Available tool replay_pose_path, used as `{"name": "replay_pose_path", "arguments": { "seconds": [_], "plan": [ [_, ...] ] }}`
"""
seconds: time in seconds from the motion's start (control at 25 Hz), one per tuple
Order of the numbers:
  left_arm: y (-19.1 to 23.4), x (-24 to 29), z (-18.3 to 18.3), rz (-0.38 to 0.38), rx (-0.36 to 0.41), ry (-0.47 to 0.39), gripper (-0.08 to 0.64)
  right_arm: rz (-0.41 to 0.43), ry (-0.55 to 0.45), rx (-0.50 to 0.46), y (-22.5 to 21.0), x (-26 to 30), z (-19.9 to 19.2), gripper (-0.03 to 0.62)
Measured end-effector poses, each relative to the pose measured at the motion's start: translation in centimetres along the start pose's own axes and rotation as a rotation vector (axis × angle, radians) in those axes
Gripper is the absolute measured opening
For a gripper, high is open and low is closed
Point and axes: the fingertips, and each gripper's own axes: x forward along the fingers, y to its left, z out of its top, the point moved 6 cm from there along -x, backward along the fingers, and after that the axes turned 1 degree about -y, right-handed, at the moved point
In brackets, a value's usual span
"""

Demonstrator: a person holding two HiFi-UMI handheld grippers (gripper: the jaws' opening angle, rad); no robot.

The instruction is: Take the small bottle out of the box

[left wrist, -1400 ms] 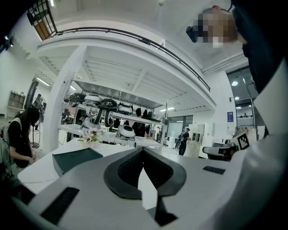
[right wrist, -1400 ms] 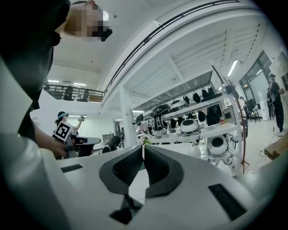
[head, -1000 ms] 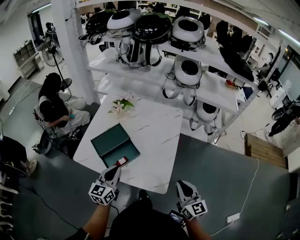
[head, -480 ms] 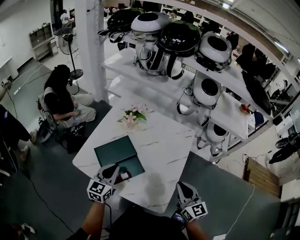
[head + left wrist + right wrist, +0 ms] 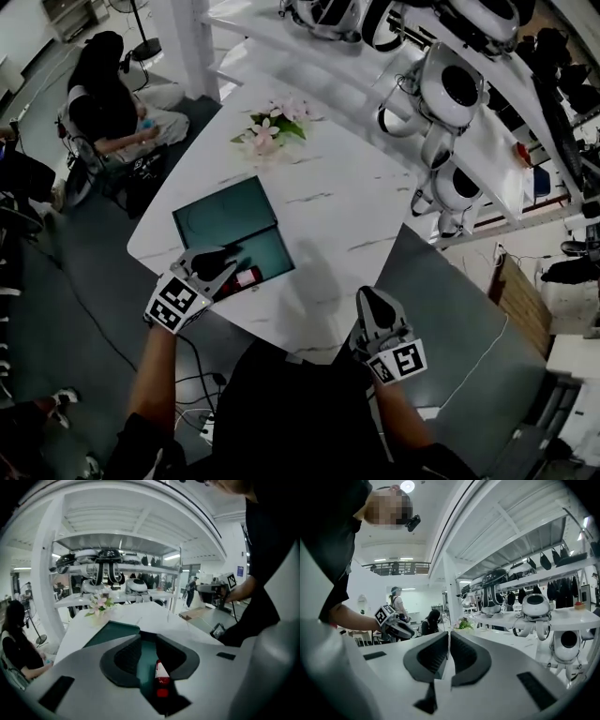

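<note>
A dark green box [image 5: 272, 246] lies open on the white marble table [image 5: 347, 216], its lid [image 5: 220, 214] folded back. A small red and white bottle [image 5: 249, 277] lies on its side at the box's near edge. My left gripper [image 5: 230, 264] reaches over that edge. In the left gripper view the bottle [image 5: 161, 679] lies between the jaws, close to the right one. The left gripper [image 5: 147, 641] is opening and its pads do not press on the bottle. My right gripper [image 5: 367, 300] hovers at the table's near edge, shut and empty; the right gripper view shows the right gripper [image 5: 449, 637] with its jaws together.
A bunch of pink flowers [image 5: 272, 129] stands at the table's far end. Behind the table are white shelves [image 5: 506, 159] that carry round white machines [image 5: 450, 84]. A person [image 5: 103, 98] sits on the floor at the far left. Cables [image 5: 84, 309] run over the grey floor.
The head view has tilted down and closer to the table. My left gripper has moved forward over the box's near edge, and its jaws now stand apart around the bottle. The right gripper stays put.
</note>
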Motion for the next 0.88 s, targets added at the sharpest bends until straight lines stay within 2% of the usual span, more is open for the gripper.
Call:
{"name": "replay_pose_path", "arguments": {
  "seconds": [0.12,0.28,0.64,0.76,0.88],
  "plan": [
    [-0.9,2.2,-1.7,-0.113,0.073,0.192,0.125,0.009,0.009,0.015,-0.7,0.5,-0.7,0.04],
    [-2.0,4.5,-4.4,-0.193,0.092,0.403,0.155,0.021,0.029,0.043,-1.6,0.9,-1.4,0.04],
    [-2.7,7.6,-7.4,-0.285,0.037,0.607,0.173,0.021,0.05,0.071,-2.9,1.4,-2.2,0.04],
    [-2.5,8.4,-7.5,-0.287,0.019,0.637,0.21,0.015,0.052,0.086,-3.3,1.4,-2.6,0.04],
    [-2.5,9.2,-7.4,-0.27,-0.005,0.621,0.22,0.006,0.054,0.113,-3.4,1.2,-3.2,0.04]
  ]
}}
